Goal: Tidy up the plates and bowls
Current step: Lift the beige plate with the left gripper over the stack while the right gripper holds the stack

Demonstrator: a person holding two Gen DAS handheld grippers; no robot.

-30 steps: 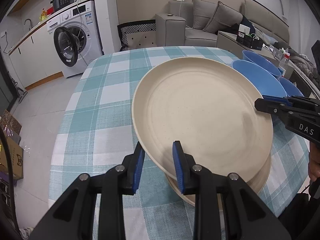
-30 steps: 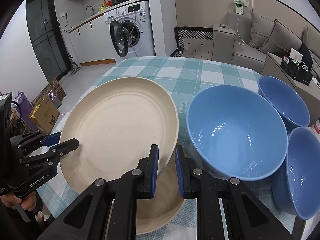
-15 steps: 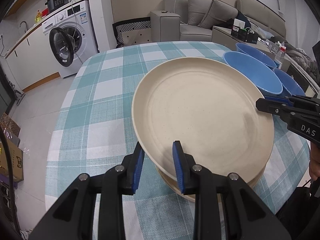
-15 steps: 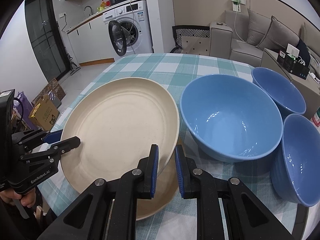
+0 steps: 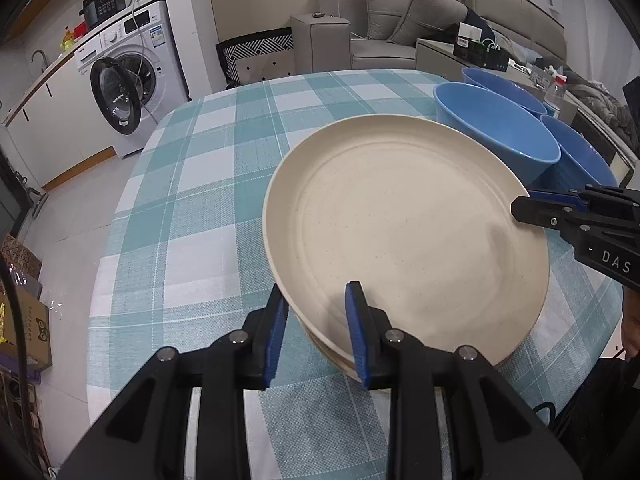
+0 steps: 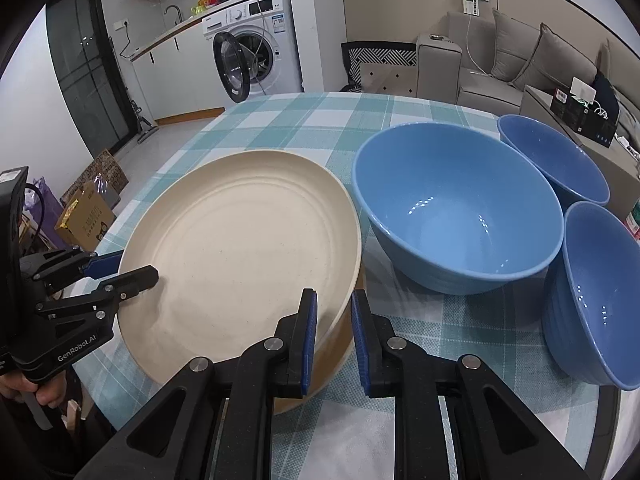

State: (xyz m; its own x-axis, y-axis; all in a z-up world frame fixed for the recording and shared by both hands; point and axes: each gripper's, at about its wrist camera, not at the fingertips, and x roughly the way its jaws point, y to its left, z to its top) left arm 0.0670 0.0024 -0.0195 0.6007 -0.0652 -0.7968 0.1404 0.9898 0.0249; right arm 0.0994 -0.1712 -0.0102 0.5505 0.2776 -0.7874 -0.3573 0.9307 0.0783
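Now I have the cream plate pinched by its rim from two sides. My left gripper clamps the rim at the plate's 7 o'clock in the left wrist view, one blue pad under the rim and one on top. My right gripper sits at the plate's 5 o'clock in the right wrist view. Its jaws are nearly closed with the rim edge between the pads, though I cannot tell whether they still press on it.

The relation that matters is vertical. The plate hangs directly over a second cream plate lying on the table, whose edge peeks out just below at my fingertips. The held plate is tilted a little, its far edge at 12 o'clock raised. Neither hand is nearer; both are already on it. I judge that the next move is a small lowering, then letting go so it nests.

At 2 o'clock from the plate stand three blue bowls, the nearest just beside the plate's rim. They rest on a teal-and-white checked tablecloth. Beyond are a washing machine at 11 o'clock and a grey sofa at 1 o'clock.
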